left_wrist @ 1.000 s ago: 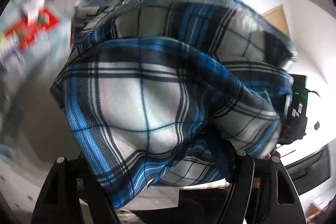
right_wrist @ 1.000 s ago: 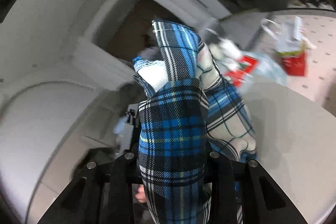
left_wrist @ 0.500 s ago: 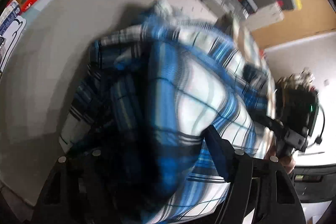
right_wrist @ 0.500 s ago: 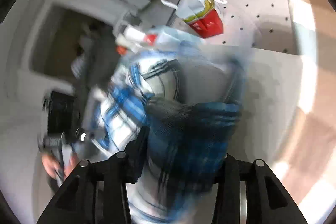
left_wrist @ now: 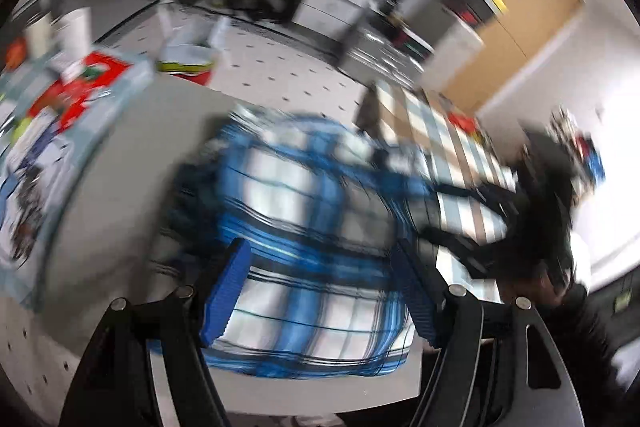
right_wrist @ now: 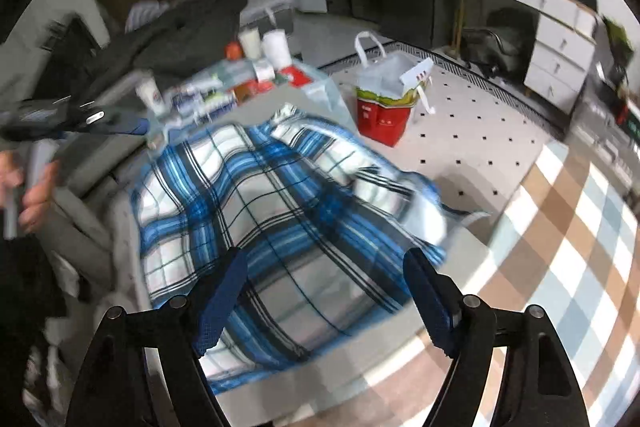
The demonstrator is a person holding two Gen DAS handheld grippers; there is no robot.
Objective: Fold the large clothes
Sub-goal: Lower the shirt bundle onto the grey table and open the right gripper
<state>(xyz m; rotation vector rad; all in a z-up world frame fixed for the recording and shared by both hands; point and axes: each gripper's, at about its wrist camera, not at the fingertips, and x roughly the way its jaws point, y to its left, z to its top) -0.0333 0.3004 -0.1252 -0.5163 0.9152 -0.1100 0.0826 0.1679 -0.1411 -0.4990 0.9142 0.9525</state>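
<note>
A blue, white and black plaid shirt lies rumpled on the grey table. My left gripper stands open just above the shirt's near edge, its blue pads bare. My right gripper hovers over the shirt's near part. Its jaws are opening, with the cloth lying under them and nothing pinched. In the right wrist view the left gripper shows at the far left, held by a hand. The left wrist view is motion-blurred, with the right gripper a dark shape at the right.
Bottles, cups and boxes crowd the table's far end. A red and white paper bag stands on the dotted floor. A checked rug lies beside the table, and white drawers line the wall.
Both grippers swung down toward the table. The shirt, which hung from both grippers' jaws, now lies on the table. The right jaws opened and let the cloth go.
</note>
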